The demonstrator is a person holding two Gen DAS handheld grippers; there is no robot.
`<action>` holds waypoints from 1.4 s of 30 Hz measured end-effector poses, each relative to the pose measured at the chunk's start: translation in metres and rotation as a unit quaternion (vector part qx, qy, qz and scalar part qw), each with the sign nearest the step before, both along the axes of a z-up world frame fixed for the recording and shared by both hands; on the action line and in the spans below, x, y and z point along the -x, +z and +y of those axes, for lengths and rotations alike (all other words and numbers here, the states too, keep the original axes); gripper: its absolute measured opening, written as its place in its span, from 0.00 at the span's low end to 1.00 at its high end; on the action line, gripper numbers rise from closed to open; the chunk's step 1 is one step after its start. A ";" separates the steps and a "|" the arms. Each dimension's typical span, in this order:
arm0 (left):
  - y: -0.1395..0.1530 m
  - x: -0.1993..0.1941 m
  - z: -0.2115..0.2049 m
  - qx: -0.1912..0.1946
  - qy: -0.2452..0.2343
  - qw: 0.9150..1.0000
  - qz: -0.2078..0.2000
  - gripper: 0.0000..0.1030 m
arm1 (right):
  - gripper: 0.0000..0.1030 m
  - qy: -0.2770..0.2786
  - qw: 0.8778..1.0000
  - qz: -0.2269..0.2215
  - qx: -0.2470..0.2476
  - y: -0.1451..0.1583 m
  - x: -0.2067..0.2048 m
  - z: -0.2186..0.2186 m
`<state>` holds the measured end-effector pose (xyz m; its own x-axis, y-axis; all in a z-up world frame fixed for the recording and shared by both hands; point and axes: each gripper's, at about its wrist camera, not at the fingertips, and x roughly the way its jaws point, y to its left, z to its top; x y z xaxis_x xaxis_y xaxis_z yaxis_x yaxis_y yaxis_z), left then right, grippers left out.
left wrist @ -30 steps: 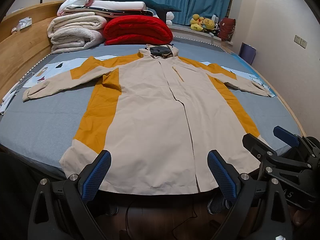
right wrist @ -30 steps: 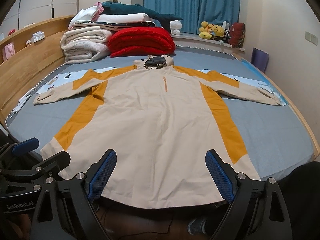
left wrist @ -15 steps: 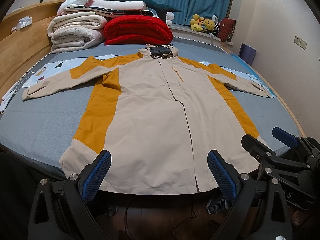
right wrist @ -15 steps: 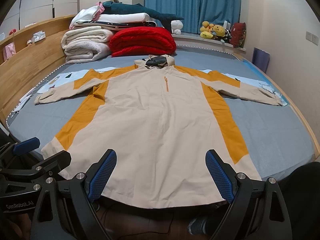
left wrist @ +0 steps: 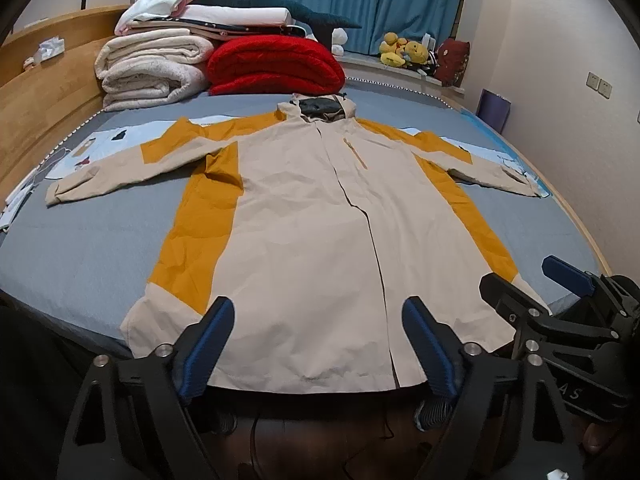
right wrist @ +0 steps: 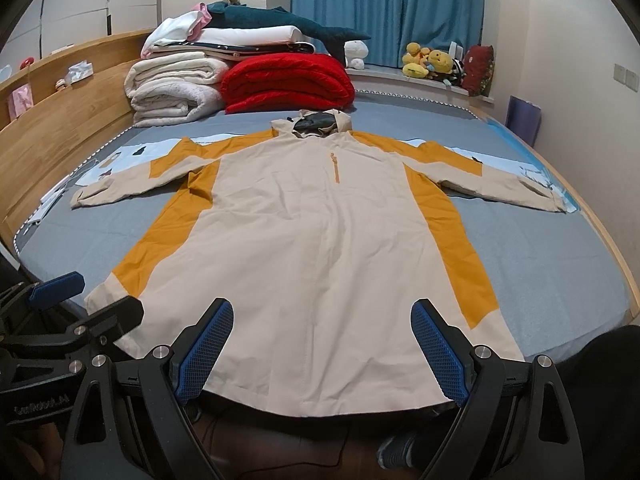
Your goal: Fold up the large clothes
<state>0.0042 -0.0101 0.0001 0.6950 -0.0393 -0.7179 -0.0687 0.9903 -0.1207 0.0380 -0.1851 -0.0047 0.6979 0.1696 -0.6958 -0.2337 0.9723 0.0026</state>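
A large beige and mustard hooded jacket (left wrist: 312,232) lies flat, front up, on the grey bed, sleeves spread to both sides and hem toward me; it also shows in the right wrist view (right wrist: 320,240). My left gripper (left wrist: 318,344) is open and empty, held just off the hem at the foot of the bed. My right gripper (right wrist: 322,350) is open and empty, also just off the hem. The right gripper shows at the right in the left wrist view (left wrist: 560,304), and the left gripper shows at the left in the right wrist view (right wrist: 60,312).
Folded white blankets (left wrist: 156,68) and a red blanket (left wrist: 276,66) are stacked at the head of the grey bed (left wrist: 80,240). A wooden side board (left wrist: 36,116) runs along the left. Plush toys (left wrist: 400,50) sit on the sill. Dark floor lies below the hem.
Both grippers have crept slightly closer to the jacket's hem. The jacket has not moved and both grippers stay open.
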 end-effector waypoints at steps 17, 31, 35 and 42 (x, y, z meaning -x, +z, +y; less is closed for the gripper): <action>0.018 0.003 -0.004 -0.015 0.022 1.000 -0.016 0.42 | 0.88 -0.015 1.000 0.003 -0.022 0.009 -0.003 -0.005; 0.044 -0.032 0.020 -0.025 0.039 0.995 -0.087 0.49 | 0.81 -0.049 0.995 -0.054 -0.068 0.048 -0.037 -0.039; 0.055 -0.072 0.033 -0.010 0.028 0.997 -0.072 0.41 | 0.79 -0.043 0.996 -0.047 -0.060 0.058 -0.071 -0.044; 0.095 -0.134 0.053 -0.026 0.053 0.991 -0.124 0.40 | 0.76 -0.037 0.995 -0.077 -0.042 0.081 -0.142 -0.044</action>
